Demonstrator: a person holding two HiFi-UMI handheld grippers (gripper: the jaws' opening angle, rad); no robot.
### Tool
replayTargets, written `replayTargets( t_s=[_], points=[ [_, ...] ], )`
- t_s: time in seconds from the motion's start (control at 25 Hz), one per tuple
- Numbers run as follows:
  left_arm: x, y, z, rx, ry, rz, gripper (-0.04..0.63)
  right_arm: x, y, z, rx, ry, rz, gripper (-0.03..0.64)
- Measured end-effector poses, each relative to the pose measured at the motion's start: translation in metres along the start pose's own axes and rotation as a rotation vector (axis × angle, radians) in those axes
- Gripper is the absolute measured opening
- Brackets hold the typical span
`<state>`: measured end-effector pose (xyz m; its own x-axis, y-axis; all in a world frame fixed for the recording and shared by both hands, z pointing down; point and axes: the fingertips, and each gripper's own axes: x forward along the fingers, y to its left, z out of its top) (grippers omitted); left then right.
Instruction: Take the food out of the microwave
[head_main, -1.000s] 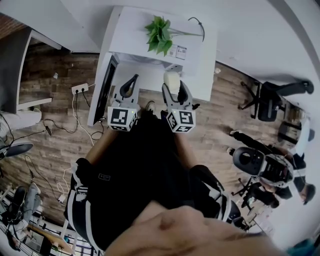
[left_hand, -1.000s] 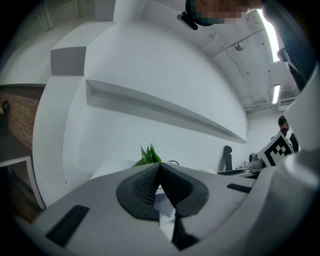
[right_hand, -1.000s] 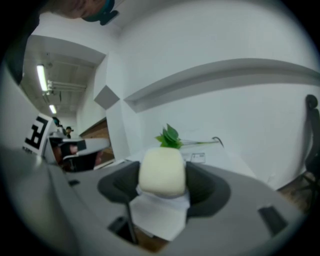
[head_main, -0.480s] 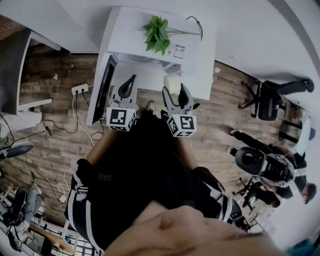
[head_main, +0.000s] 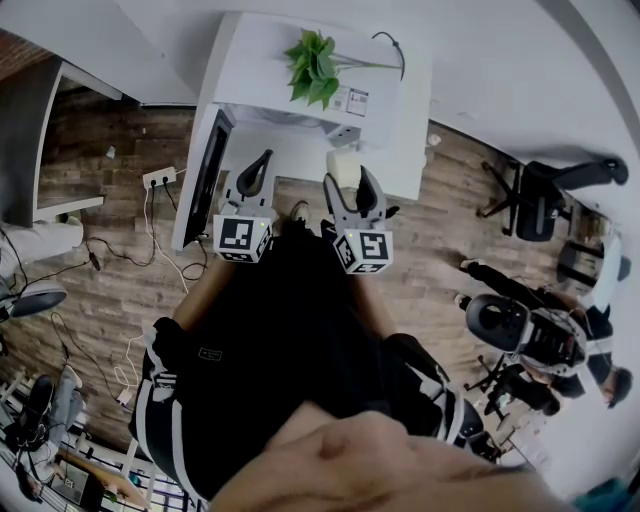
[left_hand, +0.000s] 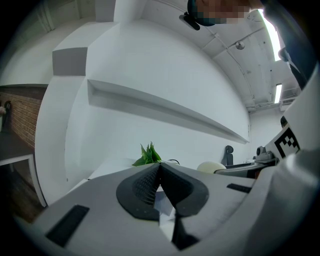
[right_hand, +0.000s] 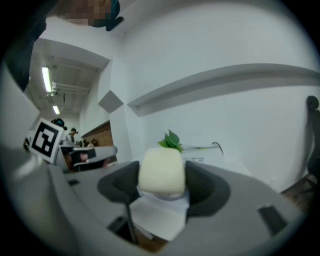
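- two hand-held grippers are showing in the head view, each carrying one marker cube: the left hand-held gripper and the right hand-held gripper are pointing side by side at the microwave.
- the left hand-held gripper is keeping its jaws pressed together, with nothing between them.
- the right hand-held gripper is clamping its jaws on the one piece of food, a pale cream block with rounded corners, one dark pad lying against each side.
- in the head view the food is sitting in that grip at the front edge of the microwave, towards its right side; whether it is fully clear of the opening is not showing.
- one dark door is standing swung open at the microwave's left.
- one green plant is standing on the white top behind the opening, with a thin cable running beside it; the plant is also peeking over the left jaws.
- the counter is showing white and plain, set against a white wall.
- the floor is showing brown wood planks, with one power strip and loose cables lying on it at the left.
- two dark office chairs are standing at the right, one chair further back and one nearer, with a person sitting just beside the nearer one.
- in both gripper views one long ledge is running across the white wall.
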<state>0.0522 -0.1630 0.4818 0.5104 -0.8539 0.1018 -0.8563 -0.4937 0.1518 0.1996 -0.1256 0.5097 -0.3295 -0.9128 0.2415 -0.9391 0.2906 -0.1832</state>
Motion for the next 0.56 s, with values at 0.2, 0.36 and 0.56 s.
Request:
replayTargets(
  t_s=[0.2, 0.36, 0.56],
  points=[
    [-0.0006, -0.0004, 0.0012, -0.002, -0.002, -0.001, 0.031, -0.0015, 0.0016, 0.0006, -0.007, -0.004, 0.005, 0.296],
    [0.0015, -0.0005, -0.0004, -0.005, 0.001, -0.003, 0.032, -0.0002, 0.0023, -0.0001, -0.005, -0.001, 0.009, 0.296],
    [0.0026, -0.0010, -0.0012, -0.003, 0.002, -0.006, 0.032, 0.0008, 0.0028, -0.0002, -0.009, -0.004, 0.013, 0.296]
  ],
)
